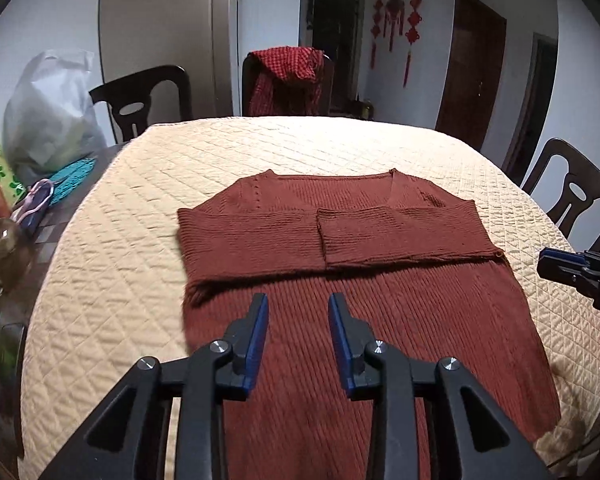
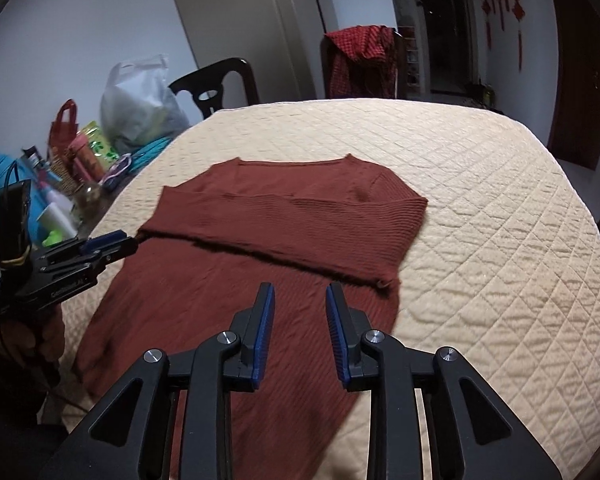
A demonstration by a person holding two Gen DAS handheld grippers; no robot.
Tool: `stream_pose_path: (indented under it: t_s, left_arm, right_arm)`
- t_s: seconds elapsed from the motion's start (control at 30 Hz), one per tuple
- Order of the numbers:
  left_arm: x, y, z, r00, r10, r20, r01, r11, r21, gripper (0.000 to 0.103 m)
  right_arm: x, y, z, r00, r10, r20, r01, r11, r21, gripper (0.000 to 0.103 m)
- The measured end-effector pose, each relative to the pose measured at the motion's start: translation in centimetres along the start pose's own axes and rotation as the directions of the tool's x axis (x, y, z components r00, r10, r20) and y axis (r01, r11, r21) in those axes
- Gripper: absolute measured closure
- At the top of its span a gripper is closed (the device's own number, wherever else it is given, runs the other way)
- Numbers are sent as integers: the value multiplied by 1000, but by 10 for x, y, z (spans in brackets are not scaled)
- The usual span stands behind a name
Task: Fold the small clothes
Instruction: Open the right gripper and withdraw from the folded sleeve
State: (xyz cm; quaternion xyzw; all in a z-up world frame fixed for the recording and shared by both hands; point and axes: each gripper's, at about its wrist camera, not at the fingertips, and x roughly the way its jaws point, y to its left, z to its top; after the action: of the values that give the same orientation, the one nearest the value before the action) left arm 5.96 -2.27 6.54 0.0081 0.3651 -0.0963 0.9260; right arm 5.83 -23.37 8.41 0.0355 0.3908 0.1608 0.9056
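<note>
Rust-brown ribbed knit sweater (image 1: 340, 320), sleeves folded across; both hand-held grippers, left (image 1: 298, 312) and right (image 2: 300, 304), hover agape, empty. Next: grasp lower-frame hem, fold upward.

The left wrist view is taken from behind the left gripper (image 1: 298, 312), looking forward and down along its fingers, close above the near half of the rust sweater (image 1: 340, 300). The right wrist view is taken likewise behind the right gripper (image 2: 300, 304). The sweater, quilted cover (image 1: 112, 240) and draped chair (image 1: 288, 80) are shared.
</note>
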Motion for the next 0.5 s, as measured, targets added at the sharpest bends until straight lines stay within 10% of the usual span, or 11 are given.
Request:
stream_pose_path:
  t_s: [0.5]
  left_arm:
    - [-39, -4, -48, 999, 26, 30, -26, 1000, 2, 63]
  right_arm:
    - [-26, 23, -42, 1000, 9, 20, -9, 1000, -12, 75]
